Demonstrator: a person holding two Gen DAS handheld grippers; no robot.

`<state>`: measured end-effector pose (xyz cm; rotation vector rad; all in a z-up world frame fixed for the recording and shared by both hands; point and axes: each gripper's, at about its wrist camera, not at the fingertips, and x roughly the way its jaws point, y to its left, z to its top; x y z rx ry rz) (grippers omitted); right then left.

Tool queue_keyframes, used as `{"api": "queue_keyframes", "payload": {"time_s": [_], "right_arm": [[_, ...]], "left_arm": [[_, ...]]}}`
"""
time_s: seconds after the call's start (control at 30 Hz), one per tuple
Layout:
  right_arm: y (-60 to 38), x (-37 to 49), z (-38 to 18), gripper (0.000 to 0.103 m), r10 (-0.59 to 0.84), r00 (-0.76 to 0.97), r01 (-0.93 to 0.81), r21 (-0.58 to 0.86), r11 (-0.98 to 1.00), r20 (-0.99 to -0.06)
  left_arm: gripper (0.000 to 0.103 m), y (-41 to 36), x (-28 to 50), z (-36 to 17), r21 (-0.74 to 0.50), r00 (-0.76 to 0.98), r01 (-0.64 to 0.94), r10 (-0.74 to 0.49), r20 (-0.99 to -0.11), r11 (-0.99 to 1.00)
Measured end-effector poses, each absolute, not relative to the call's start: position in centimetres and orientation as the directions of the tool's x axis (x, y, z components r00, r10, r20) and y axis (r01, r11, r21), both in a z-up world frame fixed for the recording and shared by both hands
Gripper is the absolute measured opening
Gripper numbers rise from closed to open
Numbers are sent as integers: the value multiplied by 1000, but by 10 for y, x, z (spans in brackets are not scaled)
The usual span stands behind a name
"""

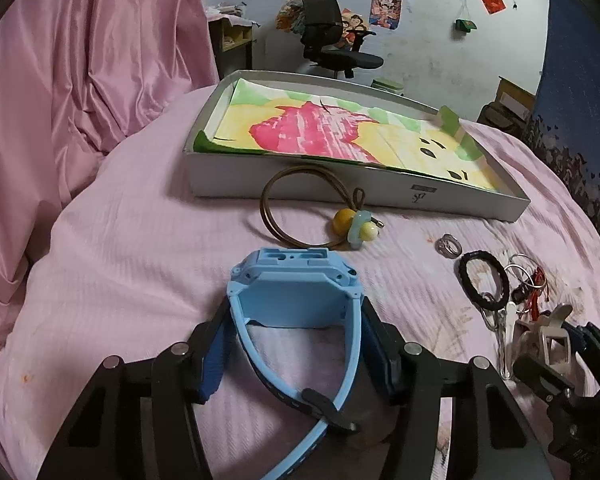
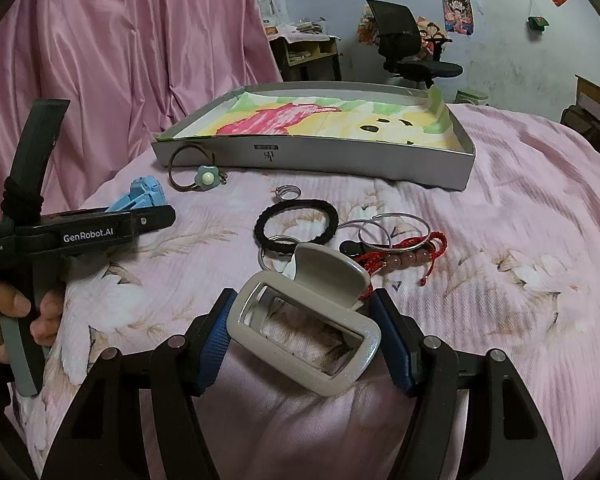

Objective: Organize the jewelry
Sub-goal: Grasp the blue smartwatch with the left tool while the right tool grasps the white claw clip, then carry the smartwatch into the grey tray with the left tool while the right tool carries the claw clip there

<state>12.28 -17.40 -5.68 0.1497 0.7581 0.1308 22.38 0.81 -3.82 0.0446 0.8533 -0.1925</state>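
Bed point(image 2: 520, 216) carries a shallow grey box point(image 2: 340, 156) with a cartoon-print liner, at the far side. It lies straight ahead of both grippers, long axis left to right, open top up.

Left gripper point(image 1: 296, 320): jaws closed on a blue watch point(image 1: 292, 284), strap trailing near.

Right gripper point(image 2: 304, 328): jaws closed on a beige hair claw clip point(image 2: 312, 320). Black hair tie point(image 2: 296, 226), rings and red bracelet point(image 2: 404, 254) lie between it and the box; judged slightly nearer.

Light-blue watch point(image 1: 296, 288); pale grey hair clip point(image 2: 312, 320); black hair tie point(image 2: 296, 226); red cord bracelet point(image 2: 404, 250) — beads perhaps pink; pink floral bedcover point(image 2: 500, 280); grey tray point(image 2: 320, 156), its lining point(image 1: 332, 132) pink, yellow, green.
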Motion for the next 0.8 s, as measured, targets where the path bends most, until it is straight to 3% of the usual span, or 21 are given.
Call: {"api": "queue_keyframes", "payload": {"time_s": [0.53,0.8], "right_arm": [[-180,111,-44,59,204,780,-95,210,973,-592],[-190,119,-11,59,231,854,-122,252,960,-465]], "left_arm": [[56,2,188,-8,-57,717,264,-235,-656,963],[56,0,210,19,-98,751,248,-255,-608,964]]}}
